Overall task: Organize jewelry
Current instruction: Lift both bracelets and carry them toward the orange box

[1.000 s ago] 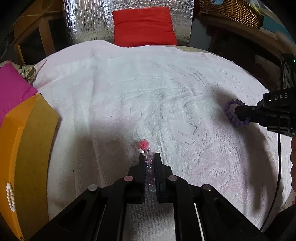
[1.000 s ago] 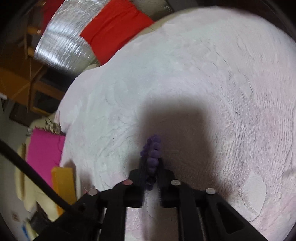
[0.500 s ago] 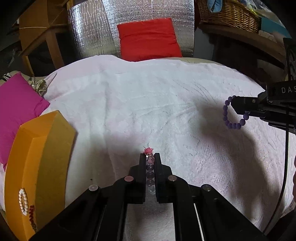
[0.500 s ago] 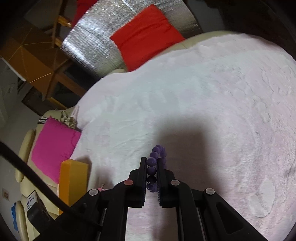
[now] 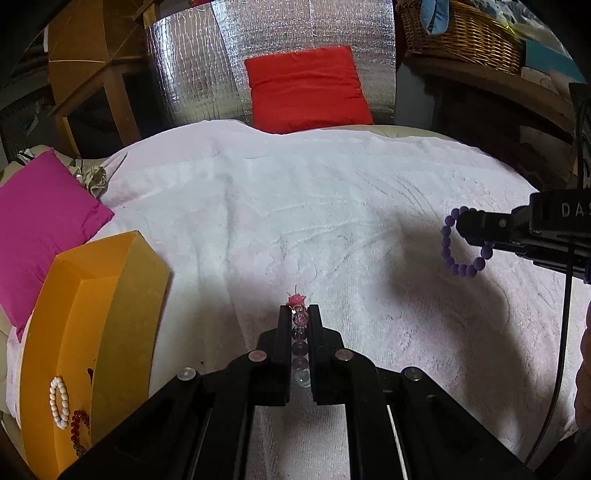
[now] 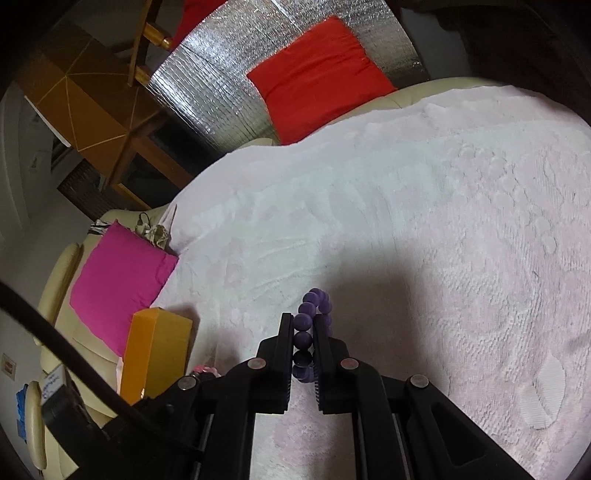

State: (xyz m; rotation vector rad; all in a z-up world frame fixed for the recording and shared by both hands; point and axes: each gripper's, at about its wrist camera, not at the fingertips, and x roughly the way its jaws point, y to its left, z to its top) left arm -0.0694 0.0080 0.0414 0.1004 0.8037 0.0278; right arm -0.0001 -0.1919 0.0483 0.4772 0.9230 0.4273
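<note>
My left gripper [image 5: 298, 312] is shut on a clear-pink bead bracelet [image 5: 299, 334] with a pink rose charm at its tip, held above the white towel [image 5: 295, 206]. In the right wrist view my right gripper [image 6: 303, 319] is shut on a purple bead bracelet [image 6: 308, 325]. From the left wrist view that purple bracelet [image 5: 460, 245] hangs as a loop from the right gripper's fingers [image 5: 480, 229] at the right side. An orange box [image 5: 96, 332] stands at the left, holding a white bead bracelet [image 5: 59, 400] and a dark red one [image 5: 79, 424].
A magenta cushion [image 5: 40, 221] lies behind the orange box [image 6: 155, 350]. A red cushion [image 5: 306, 88] leans on a silver foil panel [image 5: 207, 66] at the back. A wicker basket [image 5: 461, 33] sits on a dark shelf at the back right. A black cable [image 5: 561, 350] runs down at the right.
Both grippers have risen and tilted up with their bracelets, so more of the room behind shows. The orange box has come further into both views.
</note>
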